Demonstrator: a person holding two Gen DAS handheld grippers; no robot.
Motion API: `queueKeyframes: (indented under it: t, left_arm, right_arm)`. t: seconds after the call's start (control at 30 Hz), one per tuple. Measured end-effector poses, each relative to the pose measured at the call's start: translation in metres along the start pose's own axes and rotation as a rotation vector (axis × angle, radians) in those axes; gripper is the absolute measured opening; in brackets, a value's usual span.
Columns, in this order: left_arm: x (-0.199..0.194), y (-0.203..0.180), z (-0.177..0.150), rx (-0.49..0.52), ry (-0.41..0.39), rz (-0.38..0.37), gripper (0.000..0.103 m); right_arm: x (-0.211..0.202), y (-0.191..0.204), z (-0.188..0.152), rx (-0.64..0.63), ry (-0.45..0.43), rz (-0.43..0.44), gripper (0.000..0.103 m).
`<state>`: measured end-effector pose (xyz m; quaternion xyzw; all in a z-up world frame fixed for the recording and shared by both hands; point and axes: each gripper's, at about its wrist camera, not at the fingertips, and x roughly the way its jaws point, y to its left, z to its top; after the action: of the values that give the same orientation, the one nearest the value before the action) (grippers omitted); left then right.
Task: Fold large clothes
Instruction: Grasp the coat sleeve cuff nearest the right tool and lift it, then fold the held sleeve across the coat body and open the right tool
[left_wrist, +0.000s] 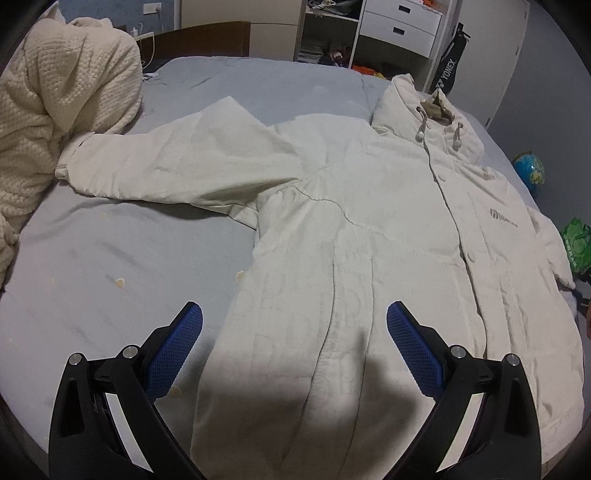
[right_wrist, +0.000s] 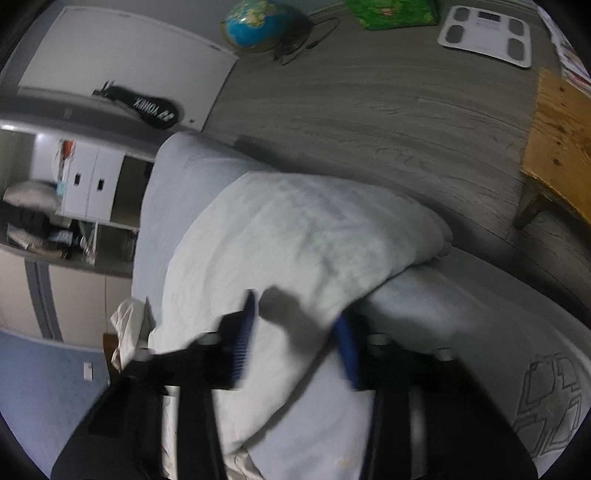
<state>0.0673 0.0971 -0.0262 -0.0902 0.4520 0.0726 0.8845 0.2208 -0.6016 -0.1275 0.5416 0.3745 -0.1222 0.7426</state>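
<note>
A large cream padded jacket (left_wrist: 369, 221) lies front up on the grey-blue bed (left_wrist: 110, 258), hood toward the far right and one sleeve (left_wrist: 166, 166) stretched out to the left. My left gripper (left_wrist: 295, 321) hovers open over the jacket's lower hem, with nothing between its blue pads (left_wrist: 184, 343). The right wrist view is blurred. In it, the jacket's other sleeve (right_wrist: 295, 229) drapes over the bed's edge (right_wrist: 443, 314), and my right gripper (right_wrist: 295, 332) has this sleeve's fabric filling the gap between its pads (right_wrist: 243, 336), shut on it.
A cream knitted blanket (left_wrist: 55, 92) is piled at the bed's far left. White drawers (left_wrist: 399, 26) and a black racket bag (left_wrist: 448, 70) stand behind the bed. On the floor are a globe (right_wrist: 255, 22), a green bag (right_wrist: 391, 11), a scale (right_wrist: 484, 33) and a wooden stool (right_wrist: 557, 147).
</note>
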Motion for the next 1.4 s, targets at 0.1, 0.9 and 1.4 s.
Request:
queueKeyframes:
  t: [0.1, 0.9, 1.4]
  left_arm:
    - [0.001, -0.003, -0.001, 0.014, -0.004, 0.002, 0.096]
    - [-0.009, -0.012, -0.002, 0.055, -0.071, -0.065, 0.096]
    - [-0.009, -0.007, -0.002, 0.03, -0.065, -0.076, 0.096]
  right_arm:
    - [-0.006, -0.007, 0.0, 0.031, -0.031, 0.023, 0.008]
    - [-0.051, 0.213, -0.149, -0.459, 0.011, 0.319, 0.002]
    - [0.033, 0.238, -0.317, -0.735, 0.252, 0.162, 0.002]
